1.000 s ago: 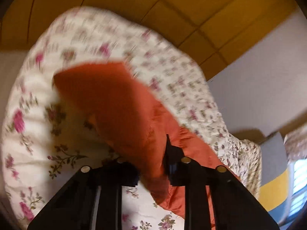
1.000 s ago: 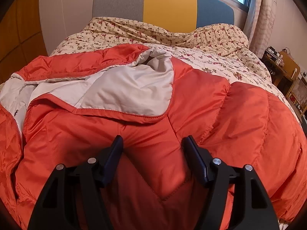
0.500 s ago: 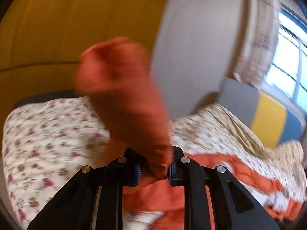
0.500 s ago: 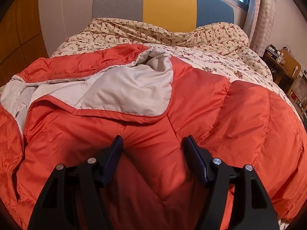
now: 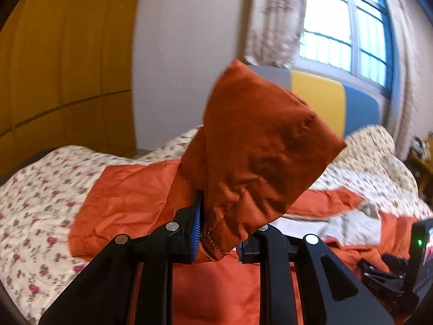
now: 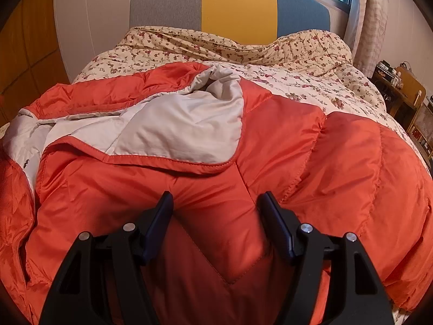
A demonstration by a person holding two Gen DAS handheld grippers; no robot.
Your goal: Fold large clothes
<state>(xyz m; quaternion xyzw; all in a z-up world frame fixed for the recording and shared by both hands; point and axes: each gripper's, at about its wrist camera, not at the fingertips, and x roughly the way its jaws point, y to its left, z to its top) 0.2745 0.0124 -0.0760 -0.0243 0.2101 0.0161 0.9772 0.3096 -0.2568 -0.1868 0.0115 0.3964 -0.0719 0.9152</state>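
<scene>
Since the frame a second back, left gripper (image 5: 217, 233) has swung its orange load off the floral bedding and round toward the headboard; right gripper (image 6: 216, 224) and its view unchanged.

Left jaws: nearly closed, pinching a bunched end of the orange jacket (image 5: 254, 157), probably a sleeve. Cloth stands up from the pads toward 12–1 o'clock, lifted clear of the bed. Blue pad (image 5: 197, 230) of the 9 o'clock finger presses the fabric; the other pad is mostly hidden behind the cloth. View is motion-blurred.

Right jaws: spread wide, tips resting on or just over the jacket body (image 6: 270, 162), puffed quilting bulging between them. Cannot tell whether the pads press it.

Outward, right view: grey lining (image 6: 184, 127) turned out at 11 o'clock of the jaws, orange piping along its edge. Jacket lies spread on the floral duvet (image 6: 311, 81), which fills the bed to 12 o'clock. Headboard (image 6: 238, 8) in grey, yellow and blue panels beyond. Window (image 5: 341, 35) and curtain at 1 o'clock in the left view; wooden wall panels (image 5: 62, 54) at 10 o'clock.
</scene>
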